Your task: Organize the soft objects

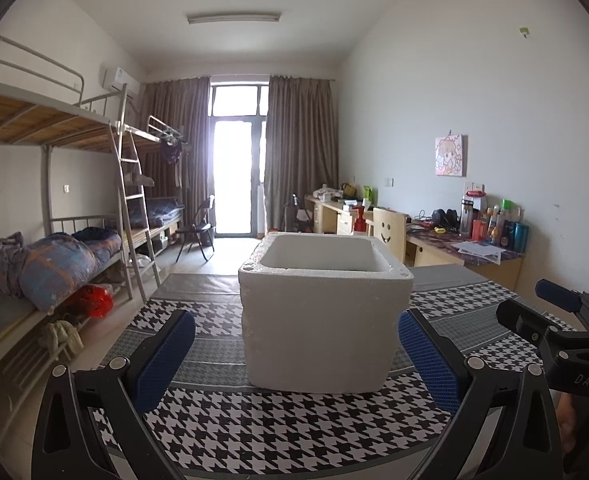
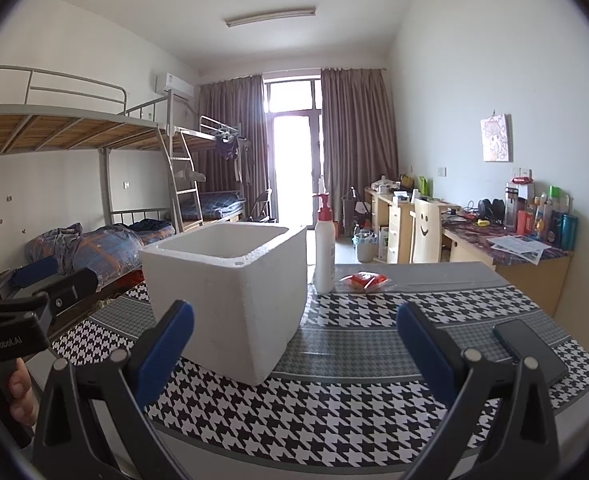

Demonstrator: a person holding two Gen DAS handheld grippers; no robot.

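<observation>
1. Fingers of the left gripper (image 1: 296, 358) are spread wide with nothing between the blue pads (image 1: 162, 360); it hovers low over the houndstooth tablecloth (image 1: 278, 432), the white foam box (image 1: 324, 320) straight ahead at 12 o'clock.
2. At 3 o'clock in the left wrist view the right gripper (image 2: 294, 354) shows from the side; it too is released and empty.
3. From the right wrist view, the foam box stands at 11 o'clock, open-topped; its inside is not visible.
4. Beyond the box at 12 o'clock stands a white pump bottle (image 2: 324, 248) with a red collar, just beside the box's far corner.
5. A small red packet (image 2: 365, 281) lies near the bottle, toward 1 o'clock.
6. A dark phone (image 2: 530, 350) lies flat at 3 o'clock, near the table edge.
7. A thumb (image 2: 21, 394) on the other tool's handle shows at 8 o'clock.
</observation>
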